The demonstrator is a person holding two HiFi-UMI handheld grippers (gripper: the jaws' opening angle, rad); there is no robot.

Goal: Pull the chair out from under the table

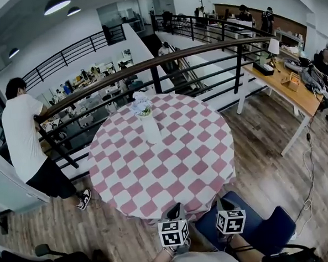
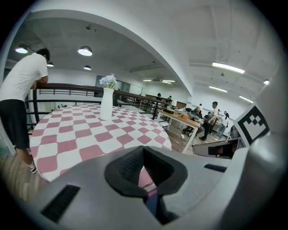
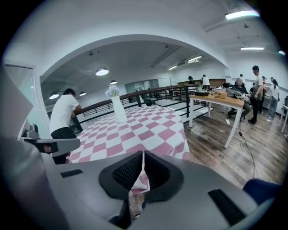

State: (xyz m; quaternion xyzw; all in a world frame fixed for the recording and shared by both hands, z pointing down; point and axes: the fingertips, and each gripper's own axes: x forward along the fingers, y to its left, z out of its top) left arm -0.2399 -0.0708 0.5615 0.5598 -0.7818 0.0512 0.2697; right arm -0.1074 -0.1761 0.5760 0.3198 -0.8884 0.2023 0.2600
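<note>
My left gripper (image 2: 144, 150) has its jaws closed tip to tip, with nothing clamped. The small gap under the tips only shows pink cloth (image 1: 198, 153) and a strip of blue beyond it. My right gripper (image 3: 143, 155) is closed too. A bit of checked cloth shows in its gap, and it looks to me like the hem hanging behind the jaws rather than something pinched (I can't rule out a light touch).

Both grippers sit at the bottom centre of the head view, side by side at the near edge of the table (image 1: 128, 179), and both point at it. Neither one is on the chair (image 1: 258, 224).

The chair is blue and lies at the lower right of the head view, just right of the right gripper. The front of its seat comes up to the cloth's hem, most of the seat shows clear of the table, and its dark back is at the bottom edge.

By my reading the pull is not under way, since no jaw grips the chair. If it needs to come out further, what is left is to open a gripper, take the seat or back, and draw it toward the bottom of the frame.

A vase (image 1: 150, 128) stands near the table's middle. A person (image 1: 23, 136) leans on the rail (image 1: 149, 67) at the left, and a desk (image 1: 283, 87) stands at the upper right, well apart.
</note>
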